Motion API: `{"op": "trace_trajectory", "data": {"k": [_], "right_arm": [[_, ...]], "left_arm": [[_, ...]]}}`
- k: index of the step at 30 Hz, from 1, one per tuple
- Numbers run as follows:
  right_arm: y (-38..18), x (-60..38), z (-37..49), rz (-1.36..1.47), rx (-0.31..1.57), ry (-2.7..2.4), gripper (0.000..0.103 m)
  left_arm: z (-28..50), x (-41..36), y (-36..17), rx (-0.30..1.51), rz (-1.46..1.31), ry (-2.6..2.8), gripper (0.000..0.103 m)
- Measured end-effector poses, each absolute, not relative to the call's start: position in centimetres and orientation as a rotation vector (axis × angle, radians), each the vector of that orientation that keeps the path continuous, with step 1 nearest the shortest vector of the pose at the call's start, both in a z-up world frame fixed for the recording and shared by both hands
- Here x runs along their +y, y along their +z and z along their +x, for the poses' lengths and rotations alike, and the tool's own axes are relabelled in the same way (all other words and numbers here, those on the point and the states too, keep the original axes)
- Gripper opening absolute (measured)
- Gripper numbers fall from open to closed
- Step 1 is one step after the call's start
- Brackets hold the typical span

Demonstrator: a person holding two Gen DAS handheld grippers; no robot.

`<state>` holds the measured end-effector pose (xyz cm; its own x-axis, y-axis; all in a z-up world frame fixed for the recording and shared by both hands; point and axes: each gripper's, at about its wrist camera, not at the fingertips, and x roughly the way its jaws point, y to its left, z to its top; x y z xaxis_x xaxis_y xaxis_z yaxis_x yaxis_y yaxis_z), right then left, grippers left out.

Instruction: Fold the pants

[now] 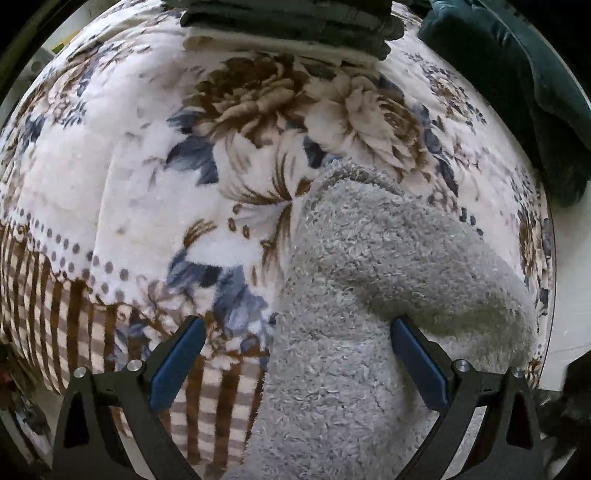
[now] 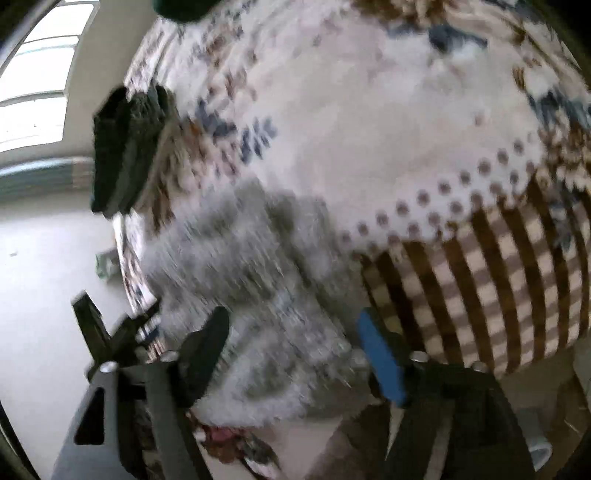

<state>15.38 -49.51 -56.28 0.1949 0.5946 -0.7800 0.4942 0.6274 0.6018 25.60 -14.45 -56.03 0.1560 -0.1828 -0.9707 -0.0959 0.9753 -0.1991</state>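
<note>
1. On the floral blanket [image 1: 122, 177] lay the grey fleece pants [image 1: 354, 288], bunched into a thick folded mass near the striped border, right of the big brown flower print.
2. At the left wrist, the left gripper [image 1: 297, 363] had its jaws spread wide; the blue-padded right finger rested against the fleece, while the other finger sat apart from it over the blanket's stripes.
3. From the right wrist, badly blurred, the right gripper [image 2: 293, 354] also stood spread, with the pants [image 2: 251, 288] between and beyond its fingers; whether the pads touched the fabric could not be told.
4. At the blanket's far edge sat a stack of folded dark clothes [image 1: 291, 26] on a pale layer.
5. A dark green garment [image 1: 532, 85] lay heaped at the right edge.
</note>
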Motion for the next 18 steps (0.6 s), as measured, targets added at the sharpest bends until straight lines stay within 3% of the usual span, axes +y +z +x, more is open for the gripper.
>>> {"op": "trace_trajectory", "data": {"k": [1,3,4,7,10,13,15,17,18], "right_arm": [[-58.1,-48.7,15.1,0.997,1.517,0.118,0.077],[-59.7,-48.1,13.8,1.047,1.546,0.136,0.037],[-59.8,-47.9,13.5,1.047,1.55,0.127,0.029],[-56.2,-47.6,12.2,0.977,1.481,0.11,0.026],[-57.1,-48.0,11.2,0.898,1.59,0.004,0.027],[-60.7,-47.5,11.8,0.906,1.721,0.016,0.036],[-58.3,-47.6,12.1,0.87,1.688,0.035,0.039],[-54.6,-47.7,13.7,0.774,1.582,0.069,0.068],[-52.4,-47.7,14.6,0.717,1.523,0.055,0.076]], "left_arm": [[25.5,-14.5,-56.1,1.417,-0.233,-0.061,0.103],[25.4,-14.4,-56.2,1.414,-0.218,-0.054,0.103],[25.4,-14.4,-56.3,1.415,-0.213,-0.054,0.103],[25.4,-14.0,-56.5,1.414,-0.192,-0.05,0.103],[25.5,-14.2,-56.9,1.432,-0.225,-0.093,0.103],[25.3,-15.2,-56.0,1.428,-0.165,-0.118,0.103],[25.3,-15.2,-54.9,1.417,-0.151,-0.143,0.103],[25.5,-14.8,-53.7,1.401,-0.165,-0.156,0.103],[25.7,-14.7,-53.2,1.391,-0.169,-0.155,0.103]]}}
